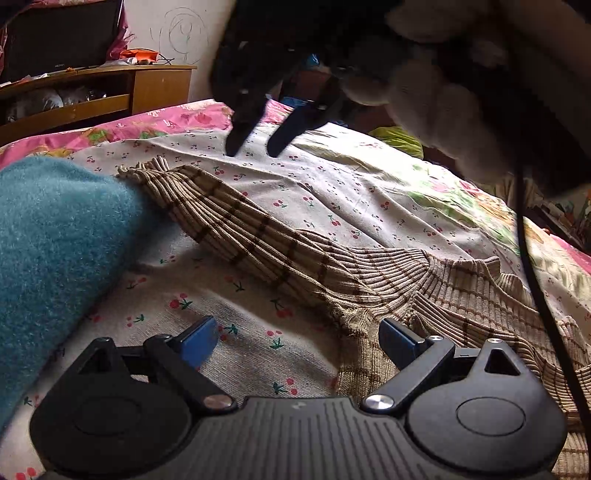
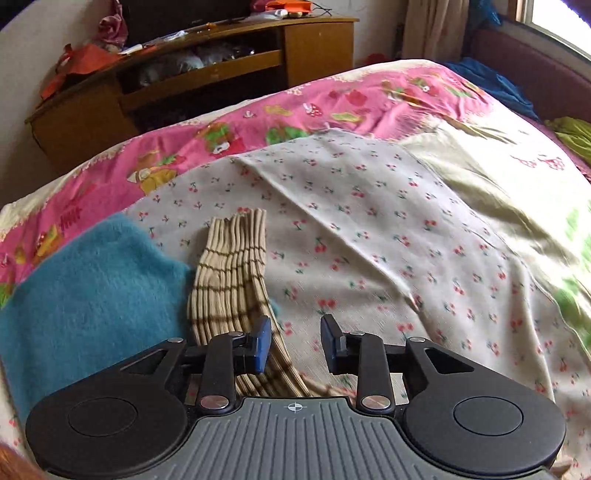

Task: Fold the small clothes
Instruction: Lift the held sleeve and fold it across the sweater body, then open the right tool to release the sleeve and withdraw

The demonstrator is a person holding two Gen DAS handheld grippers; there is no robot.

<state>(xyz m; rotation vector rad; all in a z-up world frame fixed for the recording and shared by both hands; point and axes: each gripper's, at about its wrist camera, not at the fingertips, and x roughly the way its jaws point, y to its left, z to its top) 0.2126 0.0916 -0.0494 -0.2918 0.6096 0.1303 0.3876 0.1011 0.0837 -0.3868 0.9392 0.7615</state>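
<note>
1. Left tongs [image 1: 297, 341], nearest the left wrist camera: two blue-padded fingers standing wide apart, nothing between them. One pad is over the cherry-print cloth [image 1: 343, 195]; the other lies at the edge of the ribbed sweater [image 1: 461, 306].
2. Ribbed sweater, one item, beige with thin brown check lines. Its body lies at the lower right of the left wrist view; one sleeve [image 1: 221, 206] stretches away up-left across the cherry-print cloth, its cuff beside the teal fleece [image 1: 55, 240].
3. Right tongs [image 2: 295, 341]: fingers apart, nothing between them. In the left wrist view they point down over the cherry-print cloth, beyond the cuff, carried by a hand in a pale glove [image 1: 424, 96]. A black cable [image 1: 528, 258] hangs from that side.
4. Teal fleece, one piece, left of the sleeve and touching it.
5. Bed cover [image 2: 332, 107]: pink band with cartoon prints, cream field beyond; the cherry-print cloth is spread over it.
6. Wooden cabinet [image 2: 317, 44] against the wall, one, shelves cluttered.
7. Writing: a pencil scribble [image 1: 184, 33] on the wall, not legible; a small mark on the dark screen [image 1: 59, 40] above the cabinet, too small to read.
</note>
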